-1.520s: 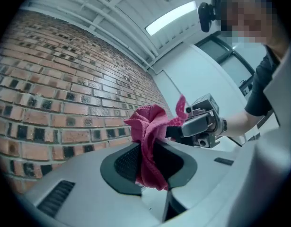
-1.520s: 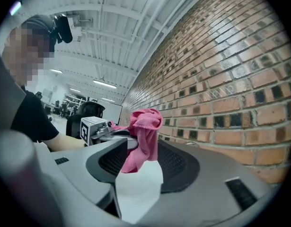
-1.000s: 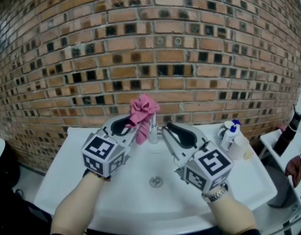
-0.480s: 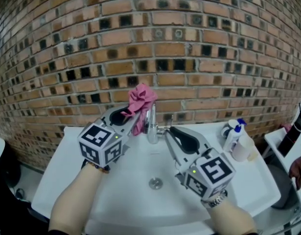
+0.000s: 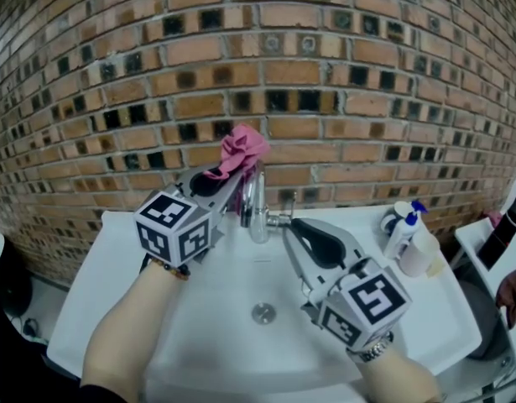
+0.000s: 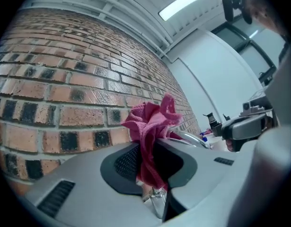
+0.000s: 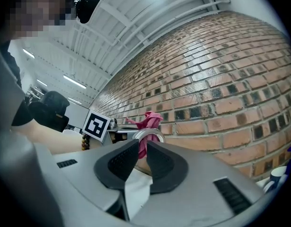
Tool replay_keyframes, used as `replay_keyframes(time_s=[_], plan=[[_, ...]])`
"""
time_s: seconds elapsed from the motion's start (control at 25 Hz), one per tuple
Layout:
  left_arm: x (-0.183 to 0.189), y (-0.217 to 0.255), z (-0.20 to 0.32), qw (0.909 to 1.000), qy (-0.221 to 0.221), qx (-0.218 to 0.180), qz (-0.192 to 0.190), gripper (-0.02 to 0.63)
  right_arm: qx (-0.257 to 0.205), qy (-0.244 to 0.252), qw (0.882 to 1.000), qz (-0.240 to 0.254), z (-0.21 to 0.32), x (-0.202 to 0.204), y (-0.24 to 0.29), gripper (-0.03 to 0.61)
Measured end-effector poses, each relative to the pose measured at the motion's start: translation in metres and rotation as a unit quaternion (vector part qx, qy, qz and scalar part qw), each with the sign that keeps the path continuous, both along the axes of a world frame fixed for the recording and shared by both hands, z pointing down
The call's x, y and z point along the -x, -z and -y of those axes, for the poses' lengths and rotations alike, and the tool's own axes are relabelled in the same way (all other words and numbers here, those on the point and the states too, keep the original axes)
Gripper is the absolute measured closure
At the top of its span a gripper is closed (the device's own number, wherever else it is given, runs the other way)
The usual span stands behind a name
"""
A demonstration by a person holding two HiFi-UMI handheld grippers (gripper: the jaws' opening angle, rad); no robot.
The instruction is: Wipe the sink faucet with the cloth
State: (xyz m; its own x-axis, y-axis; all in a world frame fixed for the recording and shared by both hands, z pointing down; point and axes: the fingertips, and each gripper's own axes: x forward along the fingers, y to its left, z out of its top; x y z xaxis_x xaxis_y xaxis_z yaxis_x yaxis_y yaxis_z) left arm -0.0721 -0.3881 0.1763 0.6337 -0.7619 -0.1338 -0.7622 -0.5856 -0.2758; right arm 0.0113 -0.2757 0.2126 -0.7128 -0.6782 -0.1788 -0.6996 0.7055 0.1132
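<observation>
I see the left gripper (image 5: 235, 181) clenched on the cloth (image 5: 243, 147) atop the faucet (image 5: 256, 212), so I'd sweep down firmly, keeping the right gripper (image 5: 286, 225), its empty jaws just closing, clear.

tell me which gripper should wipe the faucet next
Left: the left gripper is shut on the cloth beside the faucet. The right gripper jaws have just been closing on nothing.
</observation>
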Motion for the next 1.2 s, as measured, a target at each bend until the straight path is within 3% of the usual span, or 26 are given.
replay_keyframes(time_s=[0.4, 1.2], plan=[[-0.004, -0.004, 0.022, 0.9997, 0.002, -0.001, 0.024, 0.537, 0.013, 0.002, 1.000, -0.007, 0.003, 0.004, -0.008, 0.517], [-0.008, -0.042, 0.055, 0.9976, 0.007, 0.034, 0.060, 0.548, 0.021, 0.000, 1.000, -0.016, 0.006, 0.005, -0.014, 0.517]])
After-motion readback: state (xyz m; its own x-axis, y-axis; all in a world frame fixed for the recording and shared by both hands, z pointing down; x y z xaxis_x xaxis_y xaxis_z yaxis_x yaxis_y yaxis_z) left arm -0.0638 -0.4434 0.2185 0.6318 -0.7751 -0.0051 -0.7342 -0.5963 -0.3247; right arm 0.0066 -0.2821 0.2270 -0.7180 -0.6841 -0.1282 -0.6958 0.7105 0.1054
